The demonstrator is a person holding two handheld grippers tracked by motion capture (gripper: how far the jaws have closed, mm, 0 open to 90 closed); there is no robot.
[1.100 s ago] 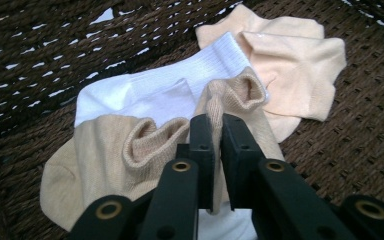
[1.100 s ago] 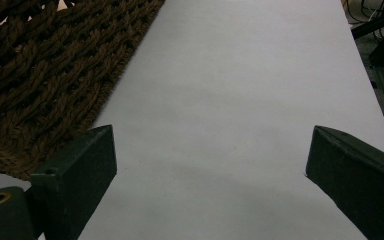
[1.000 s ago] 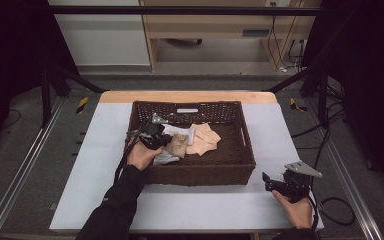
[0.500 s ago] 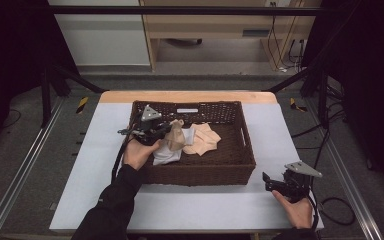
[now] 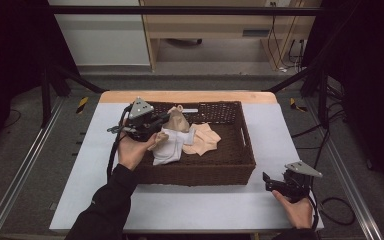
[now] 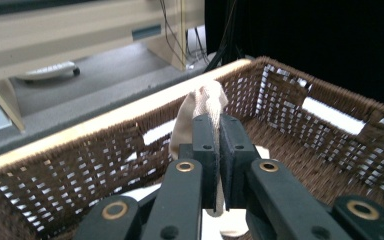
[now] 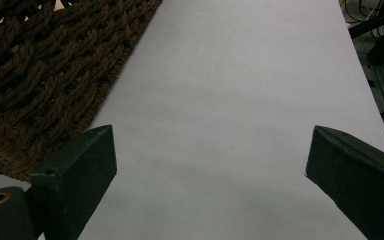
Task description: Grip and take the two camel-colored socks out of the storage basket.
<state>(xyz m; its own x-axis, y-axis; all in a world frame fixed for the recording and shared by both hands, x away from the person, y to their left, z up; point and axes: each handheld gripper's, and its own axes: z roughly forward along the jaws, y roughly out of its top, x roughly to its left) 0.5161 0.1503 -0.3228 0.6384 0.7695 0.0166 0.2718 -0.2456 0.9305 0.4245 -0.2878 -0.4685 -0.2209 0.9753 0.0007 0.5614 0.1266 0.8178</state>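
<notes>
A brown wicker basket [image 5: 200, 175] stands mid-table with cloths in it. My left gripper [image 5: 166, 120] hovers over the basket's left part, shut on a beige cloth [image 5: 179, 120] that hangs lifted from its jaws. In the left gripper view the jaws [image 6: 219, 135] pinch that beige cloth [image 6: 202, 102], which sticks up above them, with the basket wall [image 6: 300, 100] behind. A white cloth [image 5: 169, 147] and a peach cloth [image 5: 203, 140] lie on the basket floor. My right gripper [image 5: 268, 182] rests near the table's front right, open [image 7: 210, 145] with nothing between its jaws.
The white tabletop [image 5: 280, 130] runs around the basket, and the basket's corner [image 7: 45, 70] lies just left of the right gripper. Black frame poles stand at the table's back corners. A wooden cabinet [image 5: 215, 25] is beyond the table.
My left gripper has risen and moved toward the basket's back, lifting the beige cloth off the pile. The right gripper has not moved.
</notes>
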